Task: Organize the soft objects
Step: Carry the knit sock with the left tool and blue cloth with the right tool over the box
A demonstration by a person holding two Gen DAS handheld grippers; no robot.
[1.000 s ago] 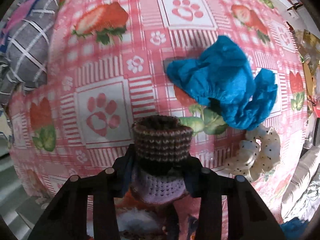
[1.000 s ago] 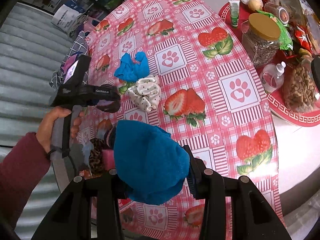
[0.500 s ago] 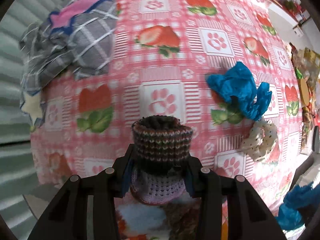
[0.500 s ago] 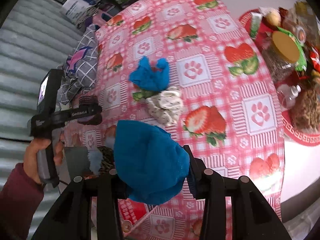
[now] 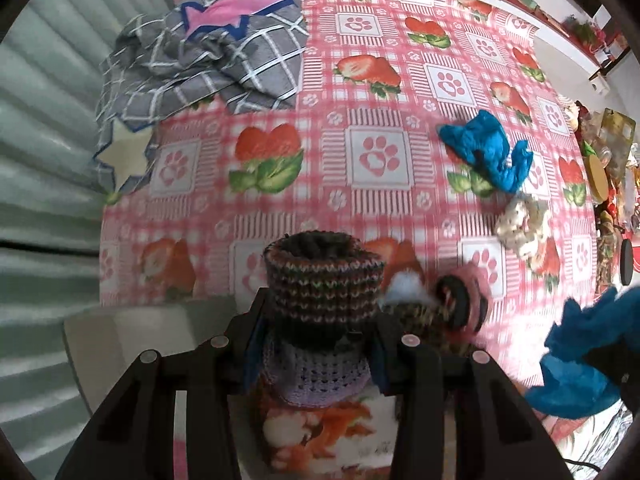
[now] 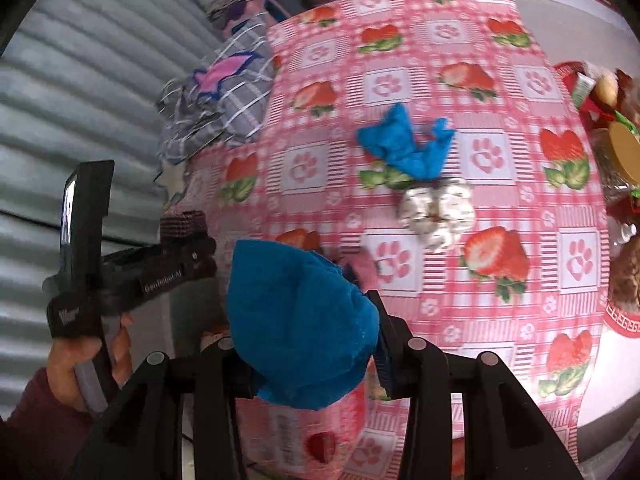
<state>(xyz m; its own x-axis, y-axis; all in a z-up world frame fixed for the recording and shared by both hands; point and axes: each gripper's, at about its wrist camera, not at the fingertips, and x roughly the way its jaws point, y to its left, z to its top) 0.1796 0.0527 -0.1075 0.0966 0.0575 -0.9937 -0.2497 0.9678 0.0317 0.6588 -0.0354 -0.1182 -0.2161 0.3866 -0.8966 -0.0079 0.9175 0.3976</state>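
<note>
My left gripper (image 5: 318, 344) is clenched on one knitted sock (image 5: 322, 288), its long axis running straight away from me along the fingers, the striped brown cuff opening pointing to the far side and the lilac foot part pinched back between the pads. My right gripper (image 6: 310, 354) grips one blue fleece bundle (image 6: 300, 320), bunched so I cannot tell its axis; it also shows at the right edge of the left view. On the strawberry tablecloth (image 5: 376, 156) I count one crumpled blue cloth (image 5: 486, 152) in the middle right, and just nearer than it one white spotted scrunchie (image 5: 522, 220), the two almost touching. A small heap of soft items (image 5: 444, 304) sits near the table's near edge, just right of the sock. One grey checked blanket (image 5: 212, 52) lies at the far left.
</note>
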